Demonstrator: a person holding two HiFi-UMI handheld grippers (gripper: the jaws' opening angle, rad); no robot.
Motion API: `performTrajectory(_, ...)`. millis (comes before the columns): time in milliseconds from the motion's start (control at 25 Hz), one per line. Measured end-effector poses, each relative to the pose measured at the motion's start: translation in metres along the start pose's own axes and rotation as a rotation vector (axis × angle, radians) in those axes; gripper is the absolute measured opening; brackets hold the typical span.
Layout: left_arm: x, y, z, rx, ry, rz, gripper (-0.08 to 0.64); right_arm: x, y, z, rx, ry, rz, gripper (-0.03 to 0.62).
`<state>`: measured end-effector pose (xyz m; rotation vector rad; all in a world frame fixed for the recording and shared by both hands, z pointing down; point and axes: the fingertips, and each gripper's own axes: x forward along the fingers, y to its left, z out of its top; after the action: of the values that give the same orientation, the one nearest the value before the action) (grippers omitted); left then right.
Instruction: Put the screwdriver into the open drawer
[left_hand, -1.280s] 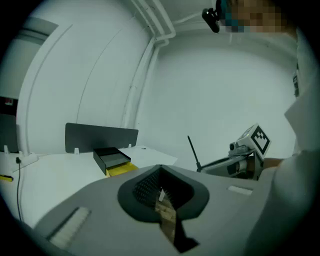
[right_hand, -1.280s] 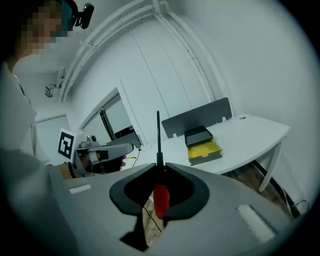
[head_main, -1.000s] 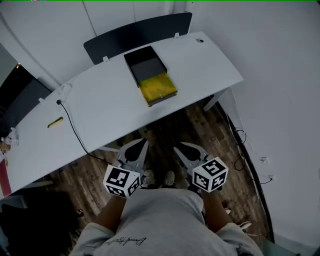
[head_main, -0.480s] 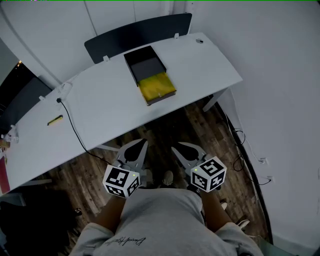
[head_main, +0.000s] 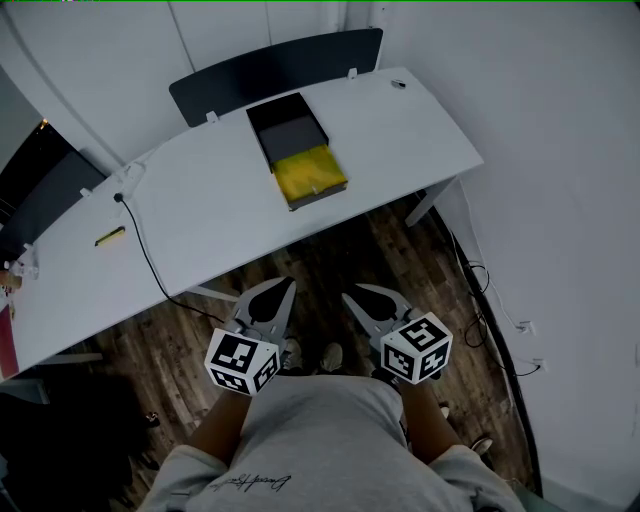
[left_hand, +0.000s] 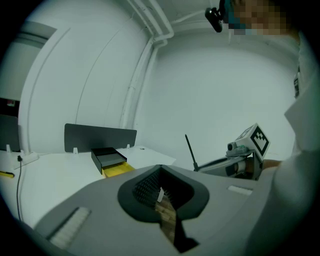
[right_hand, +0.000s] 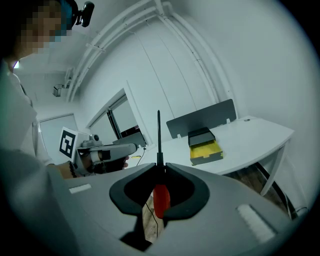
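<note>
I list: table (head_main: 220, 200), smooth matt white top; floor (head_main: 345, 262), dark grained wood planks; screwdriver (right_hand: 160, 199), glossy red plastic handle, dark metal shaft.

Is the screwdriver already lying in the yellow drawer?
No, the screwdriver sits clamped in the right gripper, away from the drawer on the desk.

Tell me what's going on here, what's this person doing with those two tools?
A person stands back from a white desk, holding two claws. The right claw is shut on a red-handled screwdriver, shaft sticking out past the tips. The left claw is shut and empty. On the desk, a black drawer unit has its yellow drawer pulled open. Both claws are over the wooden floor, short of the desk, so the screwdriver is not in the drawer yet.
</note>
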<state>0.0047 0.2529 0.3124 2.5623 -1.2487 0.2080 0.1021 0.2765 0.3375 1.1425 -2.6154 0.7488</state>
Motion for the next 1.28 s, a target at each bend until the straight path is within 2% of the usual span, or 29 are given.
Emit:
performTrajectory(600, 0.0, -0.028, -0.005, 0.002, -0.013, 0.071, 0.0, -0.024, -0.012, -0.005, -0.02, 0.013, 0.067, 0.074)
performTrajectory(1280, 0.014, -0.013, 0.008, 0.025, -0.038, 0.082, 0.0, -0.004, -0.022, 0.009, -0.064, 0.02, 0.085, 0.074)
